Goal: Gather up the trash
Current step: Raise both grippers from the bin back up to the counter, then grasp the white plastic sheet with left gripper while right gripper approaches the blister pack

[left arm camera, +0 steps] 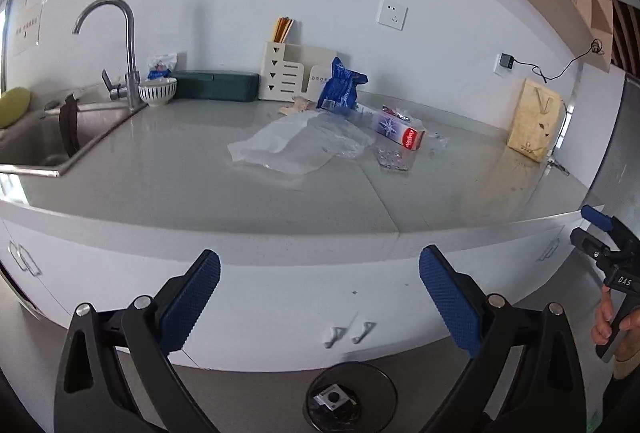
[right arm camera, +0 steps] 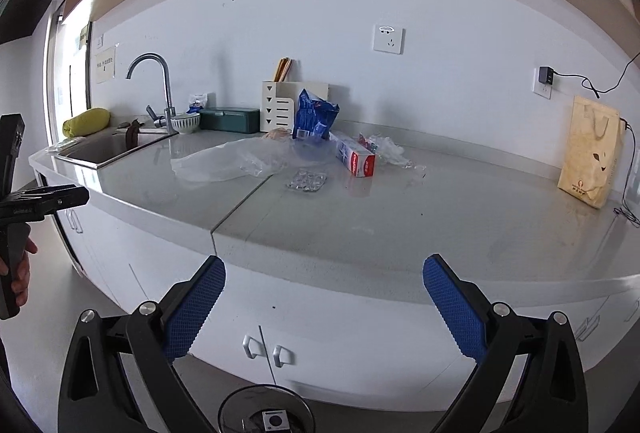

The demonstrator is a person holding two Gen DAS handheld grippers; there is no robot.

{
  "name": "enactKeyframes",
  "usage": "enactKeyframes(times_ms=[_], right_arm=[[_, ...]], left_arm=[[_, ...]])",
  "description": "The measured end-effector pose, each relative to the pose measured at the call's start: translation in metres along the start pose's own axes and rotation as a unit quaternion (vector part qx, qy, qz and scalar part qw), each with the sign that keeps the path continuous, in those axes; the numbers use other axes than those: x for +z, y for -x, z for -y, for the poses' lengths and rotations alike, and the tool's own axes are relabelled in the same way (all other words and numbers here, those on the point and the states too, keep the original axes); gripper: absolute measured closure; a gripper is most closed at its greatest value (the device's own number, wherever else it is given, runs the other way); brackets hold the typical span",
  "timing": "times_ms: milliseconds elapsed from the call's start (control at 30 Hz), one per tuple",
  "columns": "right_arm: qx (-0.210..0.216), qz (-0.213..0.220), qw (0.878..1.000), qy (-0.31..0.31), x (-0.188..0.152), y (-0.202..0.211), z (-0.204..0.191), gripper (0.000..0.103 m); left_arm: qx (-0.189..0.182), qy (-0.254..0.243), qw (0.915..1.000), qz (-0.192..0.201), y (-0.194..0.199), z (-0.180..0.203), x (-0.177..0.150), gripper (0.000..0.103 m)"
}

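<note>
Trash lies mid-counter: a clear plastic bag (left arm camera: 294, 143) (right arm camera: 224, 161), a blue snack bag (left arm camera: 340, 85) (right arm camera: 314, 115), a white and red carton (left arm camera: 398, 131) (right arm camera: 356, 157), an empty blister pack (left arm camera: 392, 157) (right arm camera: 307, 180) and crumpled clear wrap (right arm camera: 386, 149). My left gripper (left arm camera: 320, 297) is open and empty, held in front of the cabinet below the counter edge. My right gripper (right arm camera: 324, 305) is open and empty, also short of the counter. A round bin (left arm camera: 350, 397) (right arm camera: 266, 411) stands on the floor below both.
A sink (left arm camera: 44, 141) with tap (left arm camera: 128, 45) is at the left, with a striped bowl (left arm camera: 157, 91), a green box (left arm camera: 214, 85) and a white organiser (left arm camera: 286, 75) along the wall. A paper bag (right arm camera: 592, 157) stands at the right. Cabinet doors (right arm camera: 264, 347) are below.
</note>
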State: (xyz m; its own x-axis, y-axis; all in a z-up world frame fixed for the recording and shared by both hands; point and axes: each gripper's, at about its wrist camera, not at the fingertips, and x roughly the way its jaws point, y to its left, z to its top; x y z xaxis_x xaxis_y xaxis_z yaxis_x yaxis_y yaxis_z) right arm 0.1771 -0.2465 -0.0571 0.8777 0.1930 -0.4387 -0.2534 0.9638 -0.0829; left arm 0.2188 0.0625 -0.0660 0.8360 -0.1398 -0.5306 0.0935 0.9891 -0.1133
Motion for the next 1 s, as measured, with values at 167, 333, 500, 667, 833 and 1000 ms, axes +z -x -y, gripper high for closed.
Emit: enactKeyframes(times_ms=[167,333,500,667,833,1000], right_arm=[[0.007,0.006,1.000,0.003,0.023,-0.037,-0.003,0.003],[0.004,0.004,1.000,-0.003,0.044,-0.087,-0.002,0.003],[0.011,-0.010,1.000,-0.005,0.067,-0.136,-0.005,0.003],[0.028,-0.032,0.999,-0.008,0.087,-0.181,-0.001,0.003],[0.054,-0.074,0.996,-0.019,0.096,-0.233,0.003,0.003],[0.073,-0.113,0.991,-0.014,0.102,-0.277,-0.006,0.003]], left_arm=[[0.012,-0.028,0.9995,0.008,-0.029,0.000,0.040,0.004],[0.025,-0.054,0.9982,-0.002,-0.073,-0.005,0.073,0.004],[0.029,-0.059,0.9975,-0.028,-0.119,-0.018,0.097,0.004],[0.019,-0.066,0.9954,-0.068,-0.160,-0.027,0.110,0.004],[0.017,-0.090,0.9894,-0.113,-0.201,-0.025,0.109,0.004],[0.015,-0.116,0.9820,-0.148,-0.234,-0.020,0.112,0.004]])
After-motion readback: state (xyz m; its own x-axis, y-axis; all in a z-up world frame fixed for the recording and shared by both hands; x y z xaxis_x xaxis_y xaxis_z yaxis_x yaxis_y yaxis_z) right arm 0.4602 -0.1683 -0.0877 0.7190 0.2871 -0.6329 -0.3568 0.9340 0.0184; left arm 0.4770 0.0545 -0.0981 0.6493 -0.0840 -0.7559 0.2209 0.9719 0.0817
